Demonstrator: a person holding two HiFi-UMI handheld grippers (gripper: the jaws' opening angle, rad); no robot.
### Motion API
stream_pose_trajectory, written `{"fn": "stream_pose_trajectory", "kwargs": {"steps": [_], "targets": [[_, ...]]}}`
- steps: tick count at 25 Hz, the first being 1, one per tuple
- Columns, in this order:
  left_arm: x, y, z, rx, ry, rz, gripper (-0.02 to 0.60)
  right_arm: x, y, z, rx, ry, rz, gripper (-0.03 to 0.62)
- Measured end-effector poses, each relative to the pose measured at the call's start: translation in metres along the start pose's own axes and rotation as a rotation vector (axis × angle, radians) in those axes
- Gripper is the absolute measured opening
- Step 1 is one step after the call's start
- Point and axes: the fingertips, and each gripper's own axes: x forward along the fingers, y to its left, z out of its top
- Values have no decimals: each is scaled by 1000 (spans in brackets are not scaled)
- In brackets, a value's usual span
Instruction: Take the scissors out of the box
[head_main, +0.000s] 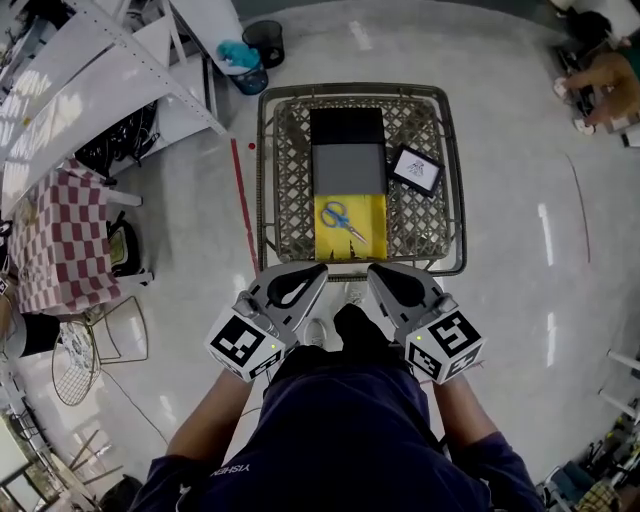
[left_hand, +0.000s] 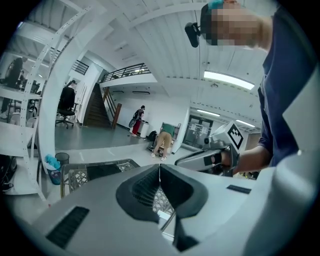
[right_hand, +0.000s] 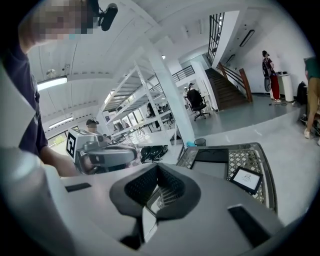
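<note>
Head view shows the blue-handled metal scissors (head_main: 342, 220) lying slanted in the open yellow box (head_main: 372, 208), just ahead of both claws. The left grey claw (head_main: 320, 270) and right grey claw (head_main: 373, 270) are squeezed closed, holding nothing. The blades point toward the right one.

Metal-rimmed lattice basket (head_main: 262, 170) on smooth glossy floor (head_main: 520, 150); inside the basket, matt yellow box (head_main: 372, 235) holds scissors (head_main: 341, 219) with blue plastic handles and shiny metal blades; left of basket, checked cloth (head_main: 60, 240); at its front rim, matt grey plastic left gripper (head_main: 324, 267) and right gripper (head_main: 371, 268).
</note>
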Motion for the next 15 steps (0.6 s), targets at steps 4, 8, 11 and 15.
{"fn": "stream_pose_trajectory", "kwargs": {"steps": [4,8,11,15], "targets": [[20,12,4,-12,15,24,25,10,-22,3,13,18,22,15],[39,24,4,-34,23,53,25,20,-43,4,16,48,44,15],[49,34,-2,-59,33,70,25,31,-55,1,12,76,51,15],[57,47,-11,-82,47,74,25,48,-66,-8,17,111,47,15]]}}
